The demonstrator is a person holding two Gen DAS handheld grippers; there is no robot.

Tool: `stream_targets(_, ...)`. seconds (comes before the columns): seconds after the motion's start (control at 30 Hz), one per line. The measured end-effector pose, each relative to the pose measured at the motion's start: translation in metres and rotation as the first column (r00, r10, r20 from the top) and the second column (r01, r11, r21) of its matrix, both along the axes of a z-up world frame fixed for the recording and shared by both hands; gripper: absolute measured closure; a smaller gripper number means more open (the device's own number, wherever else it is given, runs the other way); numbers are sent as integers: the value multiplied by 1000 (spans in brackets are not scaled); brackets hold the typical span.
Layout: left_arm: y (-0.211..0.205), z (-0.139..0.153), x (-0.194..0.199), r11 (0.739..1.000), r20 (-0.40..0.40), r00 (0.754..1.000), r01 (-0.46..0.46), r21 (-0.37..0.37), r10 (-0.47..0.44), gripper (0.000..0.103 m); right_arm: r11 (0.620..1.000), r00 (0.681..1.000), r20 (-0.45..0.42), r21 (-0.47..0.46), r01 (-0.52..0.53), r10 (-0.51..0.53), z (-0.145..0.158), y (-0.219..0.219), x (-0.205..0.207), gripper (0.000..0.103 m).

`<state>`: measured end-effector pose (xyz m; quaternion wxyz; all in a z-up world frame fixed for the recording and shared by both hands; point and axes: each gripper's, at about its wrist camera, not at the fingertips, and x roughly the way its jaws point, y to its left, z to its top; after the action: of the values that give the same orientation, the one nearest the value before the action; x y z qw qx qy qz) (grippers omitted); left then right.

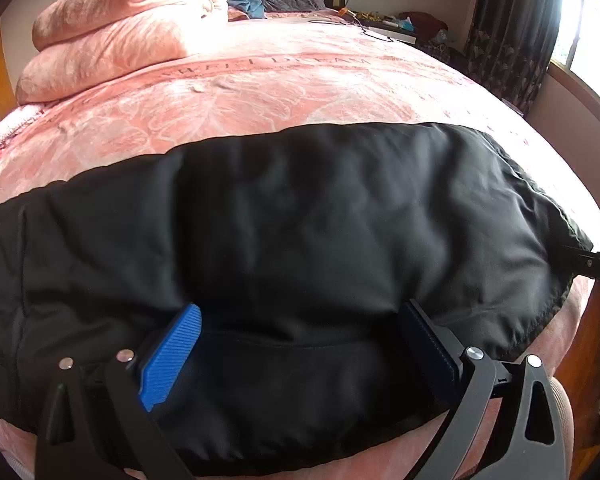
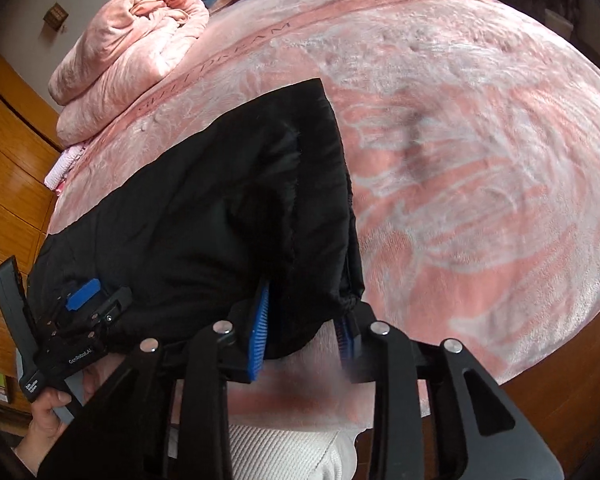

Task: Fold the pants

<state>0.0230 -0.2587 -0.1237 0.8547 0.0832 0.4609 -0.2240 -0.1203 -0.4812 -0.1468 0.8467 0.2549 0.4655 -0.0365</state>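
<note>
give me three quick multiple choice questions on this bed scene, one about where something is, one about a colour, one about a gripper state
1. Where does the folded pink quilt lie?
A. far left of the bed
B. on the floor
C. on top of the pants

2. What colour are the pants?
A. grey
B. black
C. blue

3. How does the left gripper stand?
A. shut on the pants
B. open, fingers spread over the pants
C. out of view

Answers:
1. A, it sits stacked at the bed's far left, apart from the pants.
2. B, the fabric is black against the pink blanket.
3. B, its blue pads stand wide apart.
</note>
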Motion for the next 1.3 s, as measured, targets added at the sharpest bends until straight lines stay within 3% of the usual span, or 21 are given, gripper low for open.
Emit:
stream_targets(0.17, 10, 14, -2, 999, -18, 1000, -18, -35, 17, 4, 997, 998, 38, 54, 54, -56, 17, -9, -22, 53)
stream_targets(0.33, 7, 6, -8, 1000, -17, 1000, 0, -5, 0, 4, 960, 997, 11, 272, 67, -73, 4, -14, -32, 51)
stream_targets(0.47, 5, 6, -11, 1000, -19, 1000, -9, 4, 9, 4, 963, 998, -23, 263, 60, -56, -6, -1, -22, 51)
stream_targets(0.6, 8, 14, -7, 998, -35, 998, -50, -33, 48, 4, 965, 999, -24, 258, 46, -41, -7, 12, -10, 41)
stream_targets(0.77, 7, 6, -4, 998, -30, 998, -63, 2, 63, 4, 937, 997, -18, 341, 76, -74, -18, 11, 4, 40)
stream_targets(0.83, 9, 6, -6, 998, -22, 998, -57, 2, 57, 4, 916, 995, -12, 388, 98, -101, -22, 6, 8, 49)
stream_targets(0.9, 13, 7, -7, 998, -21, 998, -59, -2, 59, 4, 909, 994, -5, 403, 105, -113, -24, 2, 13, 77)
stream_targets(0.97, 18, 7, -6, 997, -14, 997, -72, 1, 72, 4, 904, 994, 19, 418, 92, -110, -19, 2, 18, 87)
stream_targets(1.07, 23, 9, -3, 996, -22, 996, -91, -23, 90, 4, 935, 995, 74, 353, 43, -73, 5, 6, 24, 91)
stream_targets(1.2, 27, 32, -2, 985, 10, 993, -118, -126, 120, 4, 958, 984, 172, 288, 2, -53, 48, 0, 24, 92)
stream_targets(1.3, 22, 33, 3, 987, 3, 992, -122, -102, 123, 4, 986, 981, 174, 156, 58, -85, 62, -7, 18, 92)
